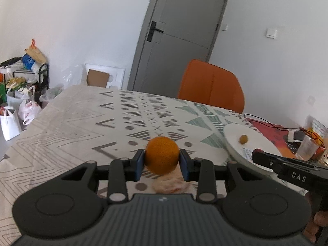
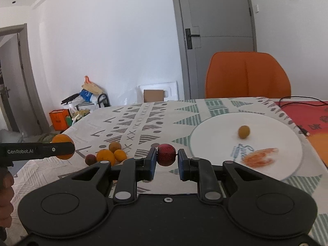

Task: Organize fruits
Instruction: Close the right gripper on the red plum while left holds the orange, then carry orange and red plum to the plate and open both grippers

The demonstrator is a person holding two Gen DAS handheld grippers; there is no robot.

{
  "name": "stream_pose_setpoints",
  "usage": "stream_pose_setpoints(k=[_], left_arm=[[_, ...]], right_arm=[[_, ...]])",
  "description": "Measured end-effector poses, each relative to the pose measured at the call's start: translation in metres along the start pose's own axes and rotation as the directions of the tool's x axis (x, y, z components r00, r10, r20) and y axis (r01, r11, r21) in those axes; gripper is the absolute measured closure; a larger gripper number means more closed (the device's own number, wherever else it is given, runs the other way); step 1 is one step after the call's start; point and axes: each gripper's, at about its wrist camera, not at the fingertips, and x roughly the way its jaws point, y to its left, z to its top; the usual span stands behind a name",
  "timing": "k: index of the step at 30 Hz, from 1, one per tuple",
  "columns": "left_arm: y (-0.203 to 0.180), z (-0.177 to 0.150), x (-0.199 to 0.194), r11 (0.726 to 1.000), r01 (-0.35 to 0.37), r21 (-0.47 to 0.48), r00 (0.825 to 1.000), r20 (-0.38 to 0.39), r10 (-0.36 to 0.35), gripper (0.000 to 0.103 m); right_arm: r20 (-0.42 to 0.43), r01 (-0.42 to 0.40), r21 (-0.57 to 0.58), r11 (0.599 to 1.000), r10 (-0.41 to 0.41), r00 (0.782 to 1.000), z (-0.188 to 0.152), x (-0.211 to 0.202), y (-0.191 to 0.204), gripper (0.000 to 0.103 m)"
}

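Above the patterned tablecloth (image 1: 71,123), the left gripper (image 1: 162,161) grasps an orange (image 1: 162,156) while the right gripper (image 2: 166,161) clamps a small red fruit (image 2: 166,154) just left of the white plate (image 2: 215,135).

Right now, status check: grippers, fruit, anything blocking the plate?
Left gripper shut on orange. Right gripper shut on red fruit. White plate holds one small fruit, peel scrap. Path clear.
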Motion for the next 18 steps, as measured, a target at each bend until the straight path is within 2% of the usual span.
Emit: stream_pose_setpoints(k=[8,18], left_arm=[[-0.028,0.002,0.0,0.999,0.018,0.05,1.0,0.004,-0.018,0.068],[-0.055,-0.001,0.015,0.995,0.037,0.093,0.999,-0.023,-0.035,0.068]], right_arm=[[0.05,0.018,0.049,0.999,-0.021,0.999,-0.001,-0.023,-0.022,0.083],[0.063,0.053,0.1,0.994,-0.06,0.996,-0.01,-0.031,-0.052,0.083]])
